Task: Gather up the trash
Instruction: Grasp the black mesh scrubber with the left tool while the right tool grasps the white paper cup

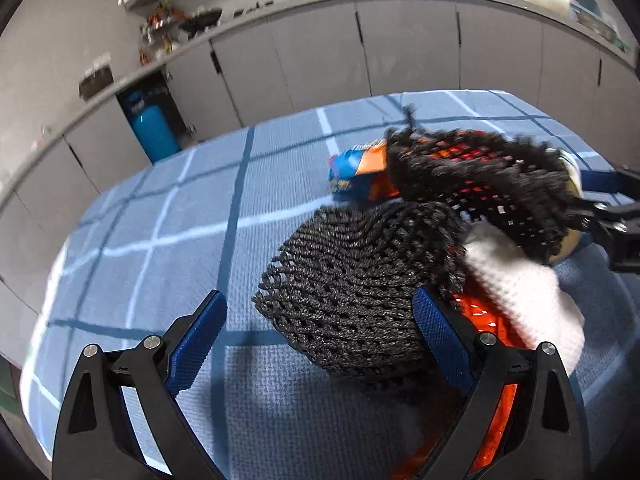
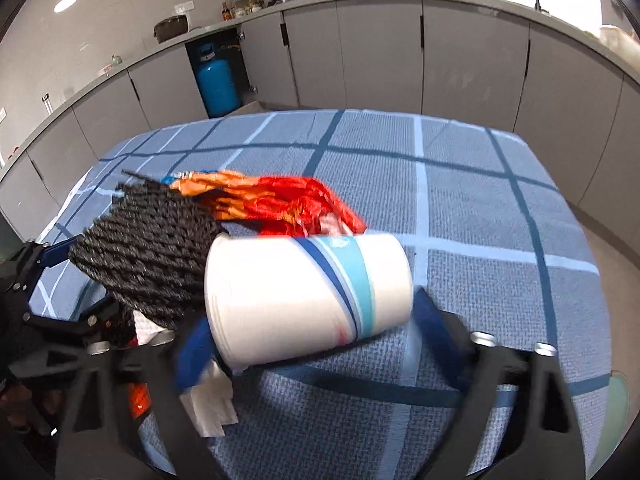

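- L gripper (image 1: 316,328) is sitting w/ fingers spread wide over the tabletop (image 1: 160,216); its right finger (image 1: 438,332) is touching the edge of the black mesh bag (image 1: 352,280), its left finger is clear of everything.
- Mesh bag is lying on the blue checked cloth, mouth side lifted; an orange-red wrapper (image 1: 486,316) and a white paper towel (image 1: 524,284) are sitting under/beside it on the right.
- Blue-orange snack packet (image 1: 360,170) is poking out behind the raised, blurred part of the mesh.
- R gripper (image 2: 310,320) is pinching a white paper cup (image 2: 308,292) w/ blue stripes; cup is lying on its side btw the fingers, open end toward the bag (image 2: 148,256).
- In R wrist view, wrapper (image 2: 292,204) is showing just behind the cup; crumpled towel (image 2: 208,404) is below the left finger.
- Bkgd: grey cabinets (image 2: 380,52), blue gas cylinder (image 2: 218,84).
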The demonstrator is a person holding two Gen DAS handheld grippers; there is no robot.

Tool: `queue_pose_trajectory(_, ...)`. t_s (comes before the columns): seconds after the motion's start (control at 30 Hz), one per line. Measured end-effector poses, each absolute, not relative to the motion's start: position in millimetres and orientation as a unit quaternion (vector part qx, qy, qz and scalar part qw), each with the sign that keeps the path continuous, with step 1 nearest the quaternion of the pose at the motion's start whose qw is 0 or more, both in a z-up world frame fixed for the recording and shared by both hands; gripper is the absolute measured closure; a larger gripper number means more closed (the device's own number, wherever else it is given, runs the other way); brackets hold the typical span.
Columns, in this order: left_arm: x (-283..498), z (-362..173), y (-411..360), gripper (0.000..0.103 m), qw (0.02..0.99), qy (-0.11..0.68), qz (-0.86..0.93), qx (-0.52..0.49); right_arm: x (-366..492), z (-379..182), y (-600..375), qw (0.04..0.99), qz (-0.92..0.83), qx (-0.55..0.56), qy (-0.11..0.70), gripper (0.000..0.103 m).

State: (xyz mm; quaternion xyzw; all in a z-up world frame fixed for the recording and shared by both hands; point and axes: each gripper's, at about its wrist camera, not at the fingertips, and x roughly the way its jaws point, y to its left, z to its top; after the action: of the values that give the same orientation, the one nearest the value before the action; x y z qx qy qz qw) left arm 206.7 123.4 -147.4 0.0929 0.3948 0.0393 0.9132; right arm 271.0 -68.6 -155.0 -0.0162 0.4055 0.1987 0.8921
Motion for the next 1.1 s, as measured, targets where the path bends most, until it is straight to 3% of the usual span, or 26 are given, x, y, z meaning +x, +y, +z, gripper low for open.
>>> queue_pose_trajectory(0.03, 207.8, -149.8, 125.6, 0.012, 0.912, 0.399, 0.040, 0.090, 270.8, -154.9, -69.2, 0.892, 0.199, -0.018, 0.406, 0.018)
queue_pose_trajectory(0.07, 208.6, -150.5, 127.0, 0.020, 0.911, 0.401, 0.039, 0.086, 269.4, -154.4, -69.2, 0.894, 0.197, -0.020, 0.402, 0.019)
queue_pose_trajectory(0.1, 209.6, -151.8, 128.1, 0.038, 0.910, 0.405, 0.035, 0.082, 267.5, -153.3, -69.9, 0.897, 0.194, -0.021, 0.397, 0.019)
queue_pose_trajectory(0.17, 211.2, -154.8, 129.6, 0.046, 0.907, 0.415, 0.024, 0.071, 266.1, -151.3, -72.2, 0.900, 0.188, -0.018, 0.392, 0.019)
queue_pose_trajectory(0.23, 210.2, -155.0, 127.1, 0.062, 0.907, 0.413, 0.020, 0.078, 262.8, -147.7, -75.8, 0.906, 0.180, -0.011, 0.383, 0.019)
queue_pose_trajectory(0.27, 210.1, -154.5, 126.1, 0.080, 0.907, 0.413, 0.020, 0.081, 260.9, -146.4, -77.3, 0.908, 0.177, -0.010, 0.380, 0.019)
queue_pose_trajectory(0.3, 209.7, -154.6, 126.2, 0.084, 0.906, 0.415, 0.018, 0.080, 259.1, -144.6, -78.6, 0.910, 0.173, -0.009, 0.376, 0.019)
queue_pose_trajectory(0.37, 208.0, -153.2, 126.7, 0.088, 0.907, 0.412, 0.018, 0.082, 255.6, -141.4, -81.7, 0.915, 0.163, -0.007, 0.369, 0.025)
queue_pose_trajectory(0.43, 204.8, -149.7, 127.9, 0.089, 0.909, 0.406, 0.021, 0.089, 253.9, -140.5, -85.9, 0.916, 0.157, -0.002, 0.370, 0.049)
queue_pose_trajectory(0.47, 204.9, -147.8, 129.1, 0.090, 0.910, 0.404, 0.022, 0.089, 254.5, -141.6, -88.0, 0.914, 0.158, 0.002, 0.375, 0.054)
queue_pose_trajectory(0.73, 195.8, -130.5, 136.3, 0.091, 0.919, 0.379, 0.049, 0.101, 250.8, -147.9, -84.7, 0.905, 0.166, -0.001, 0.391, 0.058)
queue_pose_trajectory(0.77, 195.2, -128.4, 138.2, 0.091, 0.919, 0.377, 0.055, 0.101, 249.4, -146.6, -83.6, 0.907, 0.166, -0.006, 0.387, 0.063)
queue_pose_trajectory(0.83, 193.4, -124.0, 141.4, 0.091, 0.920, 0.372, 0.064, 0.101, 246.2, -144.4, -82.8, 0.910, 0.165, -0.014, 0.380, 0.083)
queue_pose_trajectory(1.0, 190.2, -112.4, 142.2, 0.091, 0.925, 0.352, 0.083, 0.117, 236.4, -138.0, -82.8, 0.918, 0.164, -0.024, 0.360, 0.099)
queue_pose_trajectory(1.1, 187.2, -103.9, 139.5, 0.091, 0.929, 0.338, 0.085, 0.127, 229.5, -132.2, -84.5, 0.925, 0.161, -0.026, 0.344, 0.099)
